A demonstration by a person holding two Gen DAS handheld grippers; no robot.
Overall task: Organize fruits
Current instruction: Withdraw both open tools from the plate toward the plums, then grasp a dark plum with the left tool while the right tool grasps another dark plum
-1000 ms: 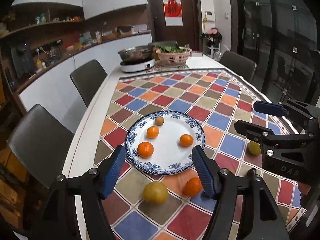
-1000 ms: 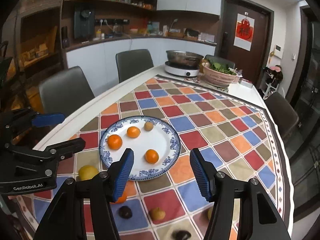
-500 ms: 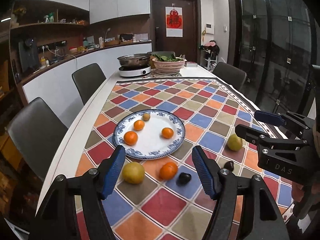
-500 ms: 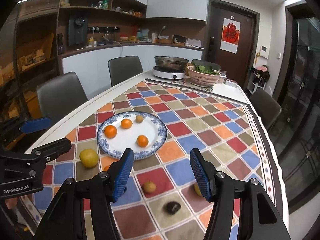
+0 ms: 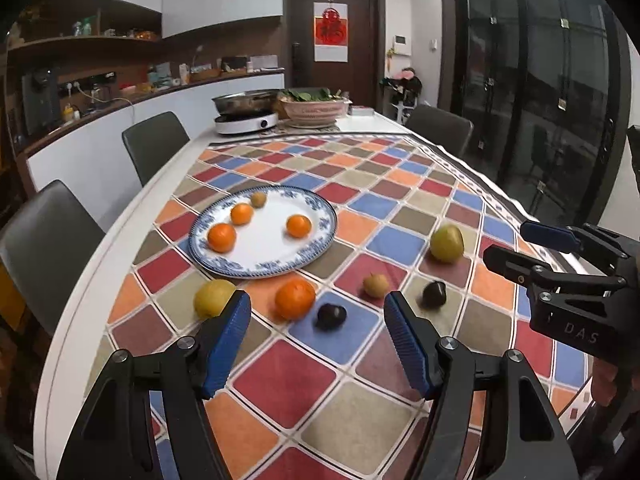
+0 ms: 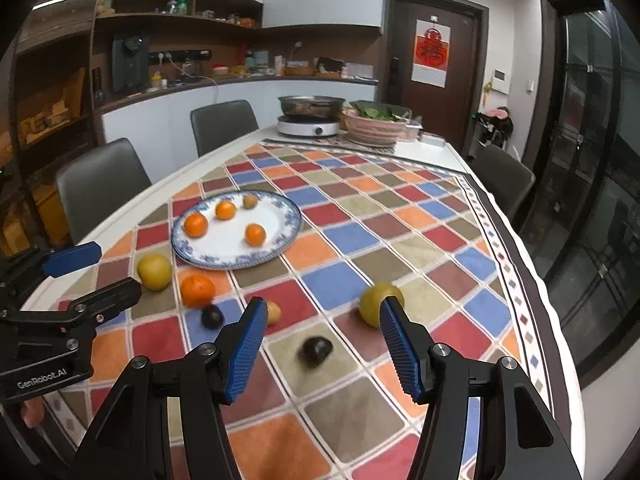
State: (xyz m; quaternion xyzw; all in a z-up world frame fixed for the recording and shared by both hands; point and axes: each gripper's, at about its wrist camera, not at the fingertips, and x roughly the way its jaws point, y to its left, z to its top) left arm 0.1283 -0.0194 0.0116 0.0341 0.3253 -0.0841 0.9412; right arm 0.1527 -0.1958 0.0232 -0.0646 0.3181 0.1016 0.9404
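A blue-rimmed white plate (image 5: 320, 246) (image 6: 280, 208) holds three small oranges and a small brown fruit (image 5: 258, 199). On the checked cloth in front of it lie a yellow pear (image 5: 212, 297) (image 6: 154, 271), an orange (image 5: 295, 299) (image 6: 197, 290), two dark plums (image 5: 331, 316) (image 5: 434, 293), a small tan fruit (image 5: 376, 285) and a yellow-green pear (image 5: 447, 243) (image 6: 372, 300). My left gripper (image 5: 318, 320) hangs open above the near fruits, nothing between its fingers. My right gripper (image 6: 322, 326) is open too, above a dark plum (image 6: 316, 351).
The checked cloth covers a long white table (image 5: 120, 236). At its far end stand a hotpot on a cooker (image 5: 246, 116) and a basket of greens (image 5: 314, 108). Grey chairs (image 5: 154, 148) line the left side; another chair (image 6: 502, 180) stands on the right by the glass doors.
Both grippers have pulled back toward the near table edge and sunk. The plate now sits farther off, and more loose fruit on the cloth has come into view. Jaws unchanged.
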